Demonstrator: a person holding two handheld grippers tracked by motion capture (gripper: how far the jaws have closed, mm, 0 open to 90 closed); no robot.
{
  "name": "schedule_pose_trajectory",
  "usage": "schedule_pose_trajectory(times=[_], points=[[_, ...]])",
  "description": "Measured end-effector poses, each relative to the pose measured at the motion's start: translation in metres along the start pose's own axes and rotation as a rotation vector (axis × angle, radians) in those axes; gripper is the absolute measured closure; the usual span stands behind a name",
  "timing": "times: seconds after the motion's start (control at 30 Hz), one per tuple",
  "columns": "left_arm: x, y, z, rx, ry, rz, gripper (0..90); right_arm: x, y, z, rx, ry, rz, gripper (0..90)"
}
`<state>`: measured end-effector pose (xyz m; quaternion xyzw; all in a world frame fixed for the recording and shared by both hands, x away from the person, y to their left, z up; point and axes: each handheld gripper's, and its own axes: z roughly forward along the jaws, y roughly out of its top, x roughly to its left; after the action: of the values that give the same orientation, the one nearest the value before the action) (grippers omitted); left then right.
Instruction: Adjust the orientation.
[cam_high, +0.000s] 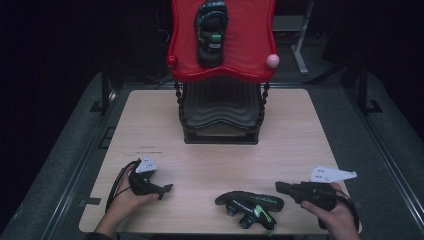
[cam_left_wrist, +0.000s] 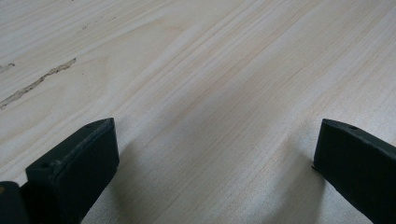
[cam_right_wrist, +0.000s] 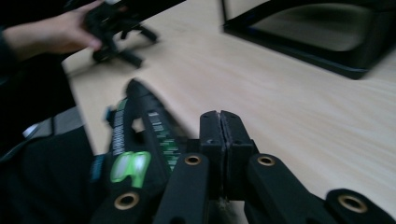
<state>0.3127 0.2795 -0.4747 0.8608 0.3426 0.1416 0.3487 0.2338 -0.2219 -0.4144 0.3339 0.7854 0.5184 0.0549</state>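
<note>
1 sandal (cam_high: 250, 206) lay on the table (cam_high: 300, 135) beside the right gripper (cam_high: 280, 187) (jaws closed, empty). The left gripper (cam_high: 169, 188) stood wide open, holding nothing. Reopen before grasping its strap.

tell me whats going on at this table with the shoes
A person holds a gripper in each hand at a wooden table. One black and green sandal lies on its side near the front edge, beside the right gripper, whose jaws are shut on nothing. The left gripper rests open on bare wood. A matching sandal already sits on the red top shelf of the rack.
</note>
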Motion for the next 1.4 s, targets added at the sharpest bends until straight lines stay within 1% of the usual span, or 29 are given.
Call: schedule_pose_trajectory(times=[0.13, 0.17, 0.23, 0.3, 0.37, 0.43, 0.57, 0.63, 0.9, 1.1, 1.17, 1.4], points=[[0.0, 0.0, 0.0, 0.0, 0.0, 0.0, 0.0, 0.015, 0.001, 0.013, 0.044, 0.058, -0.052, 89.8], [0.0, 0.0, 0.0, 0.0, 0.0, 0.0, 0.0, 0.018, 0.001, 0.015, 0.049, 0.066, -0.055, 89.8], [0.0, 0.0, 0.0, 0.0, 0.0, 0.0, 0.0, 0.023, 0.0, 0.019, 0.072, 0.077, -0.078, 89.9], [0.0, 0.0, 0.0, 0.0, 0.0, 0.0, 0.0, 0.026, -0.001, 0.024, 0.088, 0.093, -0.084, 89.9], [0.0, 0.0, 0.0, 0.0, 0.0, 0.0, 0.0, 0.027, -0.002, 0.027, 0.108, 0.085, -0.091, 89.9], [0.0, 0.0, 0.0, 0.0, 0.0, 0.0, 0.0, 0.026, -0.002, 0.027, 0.105, 0.088, -0.087, 90.0], [0.0, 0.0, 0.0, 0.0, 0.0, -0.001, 0.0, 0.026, 0.0, 0.028, 0.105, 0.069, -0.099, 90.0], [0.0, 0.0, 0.0, 0.0, 0.0, -0.001, 0.0, 0.023, 0.002, 0.029, 0.101, 0.057, -0.1, 90.0], [0.0, 0.0, 0.0, 0.0, 0.0, -0.001, 0.0, 0.01, 0.012, 0.034, 0.099, 0.037, -0.097, 90.0], [0.0, 0.0, 0.0, 0.0, 0.0, -0.001, 0.0, -0.006, 0.02, 0.042, 0.103, 0.014, -0.089, 90.0], [0.0, 0.0, 0.0, 0.0, 0.001, -0.002, 0.0, -0.012, 0.022, 0.046, 0.104, 0.01, -0.08, 90.0], [0.0, 0.0, 0.0, 0.0, 0.001, -0.002, 0.0, -0.033, 0.021, 0.056, 0.101, 0.008, -0.022, 90.0]])
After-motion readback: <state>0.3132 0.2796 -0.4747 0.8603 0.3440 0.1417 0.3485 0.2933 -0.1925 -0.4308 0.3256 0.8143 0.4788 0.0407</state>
